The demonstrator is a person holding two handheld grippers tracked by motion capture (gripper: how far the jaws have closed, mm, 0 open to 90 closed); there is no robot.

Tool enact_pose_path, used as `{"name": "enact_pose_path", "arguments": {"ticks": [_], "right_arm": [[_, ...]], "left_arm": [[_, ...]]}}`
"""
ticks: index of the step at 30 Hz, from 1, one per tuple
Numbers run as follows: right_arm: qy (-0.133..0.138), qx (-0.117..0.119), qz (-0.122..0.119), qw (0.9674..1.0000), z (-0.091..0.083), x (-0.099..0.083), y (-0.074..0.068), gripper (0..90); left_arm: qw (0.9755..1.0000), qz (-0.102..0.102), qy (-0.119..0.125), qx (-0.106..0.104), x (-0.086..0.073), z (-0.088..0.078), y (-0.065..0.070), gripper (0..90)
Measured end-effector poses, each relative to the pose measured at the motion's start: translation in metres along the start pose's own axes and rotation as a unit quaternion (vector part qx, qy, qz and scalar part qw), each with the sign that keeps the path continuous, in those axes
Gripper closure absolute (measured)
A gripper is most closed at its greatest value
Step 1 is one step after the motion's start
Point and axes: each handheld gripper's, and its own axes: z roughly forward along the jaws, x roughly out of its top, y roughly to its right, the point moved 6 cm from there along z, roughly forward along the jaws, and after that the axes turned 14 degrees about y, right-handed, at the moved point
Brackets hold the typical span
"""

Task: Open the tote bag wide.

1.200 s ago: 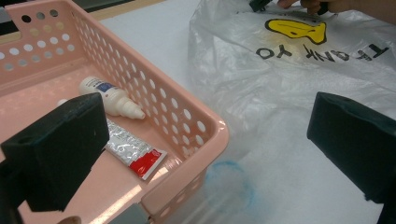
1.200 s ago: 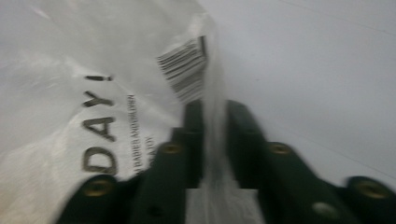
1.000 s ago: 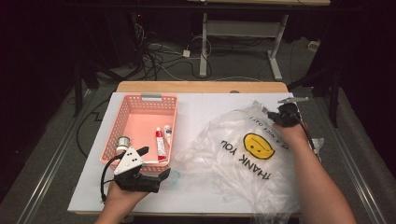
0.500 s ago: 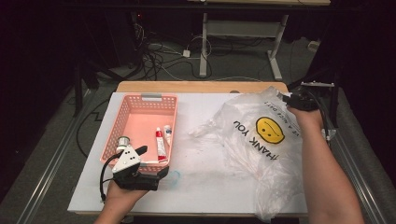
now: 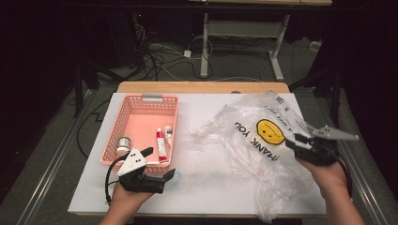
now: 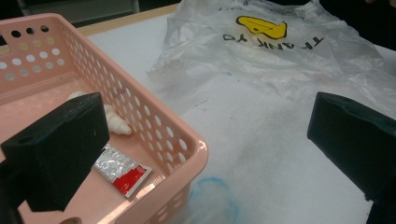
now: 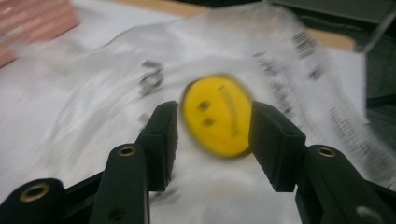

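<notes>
On white table (image 5: 211,183) — crinkled clear bag (image 5: 263,154)

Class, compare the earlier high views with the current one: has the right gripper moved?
Yes. The right gripper has moved from the far right corner of the white table toward the person, off the clear plastic smiley bag; its jaws have just been opening, nothing between them.

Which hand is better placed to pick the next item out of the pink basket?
Left. Its open tongs hover at the pink basket's near corner beside the red-and-white tube; the right tongs are over the plastic bag.
</notes>
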Motion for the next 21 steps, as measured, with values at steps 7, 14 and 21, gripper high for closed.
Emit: {"name": "enact_pose_path", "arguments": {"ticks": [7, 14, 21], "right_arm": [[0.011, 0.029, 0.007, 0.9995, -0.038, -0.04, -0.049, 51.5], [-0.015, 0.054, 0.033, 0.9979, -0.043, -0.07, -0.063, 46.1], [-0.082, 0.081, 0.003, 0.9933, -0.025, -0.095, -0.079, 52.2]], "left_arm": [[0.9999, -0.002, -0.008, -0.008, -0.005, 0.007, 0.0, 0.0], [0.9999, 0.0, -0.014, -0.001, -0.009, 0.005, -0.004, 0.0], [0.9999, -0.011, -0.012, 0.0, -0.007, 0.004, -0.009, 0.0]]}}
